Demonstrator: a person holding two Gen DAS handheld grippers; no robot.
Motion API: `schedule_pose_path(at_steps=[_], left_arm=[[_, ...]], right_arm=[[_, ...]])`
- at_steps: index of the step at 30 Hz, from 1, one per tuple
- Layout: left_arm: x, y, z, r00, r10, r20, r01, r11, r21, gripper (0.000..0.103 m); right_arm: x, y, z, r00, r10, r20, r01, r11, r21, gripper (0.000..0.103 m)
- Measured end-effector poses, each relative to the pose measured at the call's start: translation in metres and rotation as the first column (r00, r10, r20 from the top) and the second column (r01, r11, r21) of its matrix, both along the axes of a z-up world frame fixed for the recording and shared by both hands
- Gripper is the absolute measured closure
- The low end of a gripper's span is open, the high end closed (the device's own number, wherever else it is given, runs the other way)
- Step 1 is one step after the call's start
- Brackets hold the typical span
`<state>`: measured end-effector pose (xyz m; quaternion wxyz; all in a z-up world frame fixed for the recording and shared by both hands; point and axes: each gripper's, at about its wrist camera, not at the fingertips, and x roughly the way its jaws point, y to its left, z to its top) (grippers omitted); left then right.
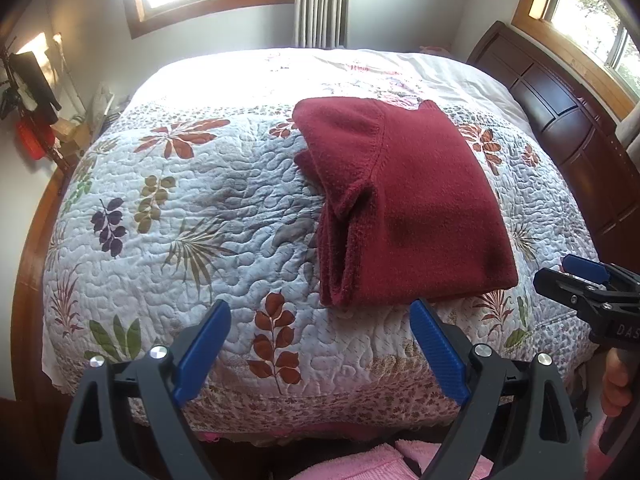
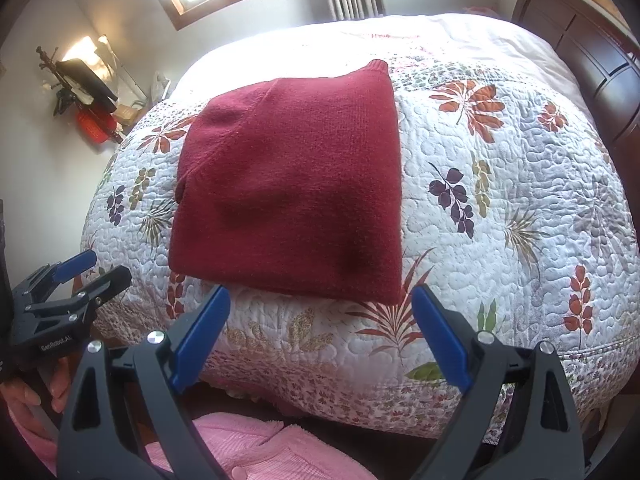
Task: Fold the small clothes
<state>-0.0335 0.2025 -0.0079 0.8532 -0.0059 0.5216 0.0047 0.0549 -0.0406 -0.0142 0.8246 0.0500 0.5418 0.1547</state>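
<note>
The folded red sweater (image 2: 288, 184) lay near the bed's (image 2: 520, 208) front edge, just beyond both grippers' spread, empty fingers (image 2: 204, 332).

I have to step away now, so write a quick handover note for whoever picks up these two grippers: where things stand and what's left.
Left gripper: jaws open, empty, held off the near edge of the bed.
Right gripper: jaws open, empty, also at the near edge, pointing at the garment.
Red sweater: lies on the floral quilt, already folded into a compact stack with layered edges showing on its left side; nothing touches it.
Done: this sweater looks folded.
Left: perhaps square up the loose left layers. Pink fabric sits below the grippers; whether it needs folding is unclear.
</note>
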Motion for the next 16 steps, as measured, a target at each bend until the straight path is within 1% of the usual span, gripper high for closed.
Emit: schedule_pose_path(at_steps=[7,16], left_arm=[[0.0029,0.0025,-0.0023,1.0,0.0,-0.005,0.0,1.0,-0.002,0.012],[0.0059,0.0062,-0.0049,1.0,0.001,-0.009,-0.001,1.0,-0.001,0.012]], right_arm=[[0.0033,0.0021,-0.0045,1.0,0.0,-0.017,0.0,1.0,0.003,0.011],[0.0077,0.0066,-0.0076,1.0,-0.002,-0.029,0.001,1.0,-0.024,0.011]])
